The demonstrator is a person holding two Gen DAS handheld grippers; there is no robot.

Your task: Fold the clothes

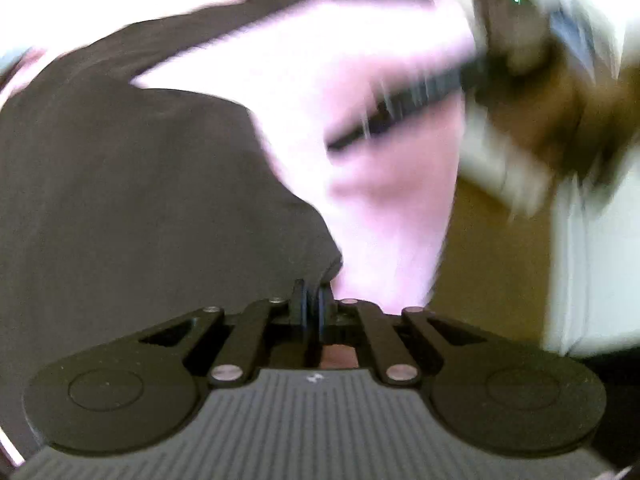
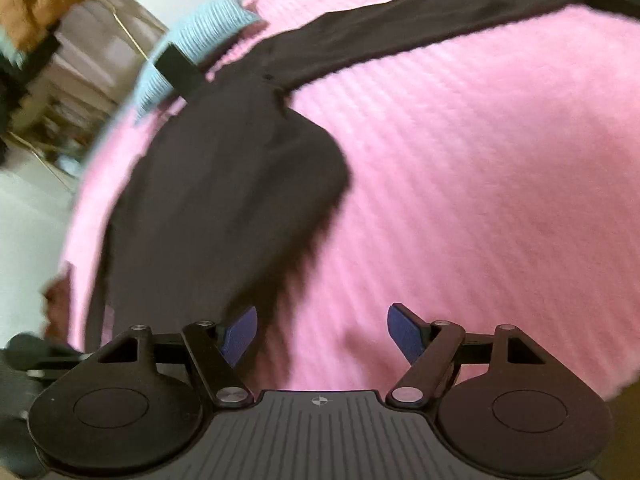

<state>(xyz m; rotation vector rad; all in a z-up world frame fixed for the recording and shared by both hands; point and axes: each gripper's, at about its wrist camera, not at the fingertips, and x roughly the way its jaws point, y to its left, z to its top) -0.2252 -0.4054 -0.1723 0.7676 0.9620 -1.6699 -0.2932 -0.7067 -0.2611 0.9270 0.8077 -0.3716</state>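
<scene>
Seemingly pinching dark garment (image 1: 140, 200), left gripper (image 1: 314, 300).

My left gripper (image 1: 311, 300) is matte black: two round flat housings, slim linkage bars pinned with silver screws, and a grey ribbed plate between them bearing a small white mark. Its fingers (image 1: 298, 300) are black. My right gripper (image 2: 322, 334) is built the same way, with a small crosshair mark on its ribbed plate, but its pads (image 2: 404, 334) look dark blue, though blur softens them.
</scene>
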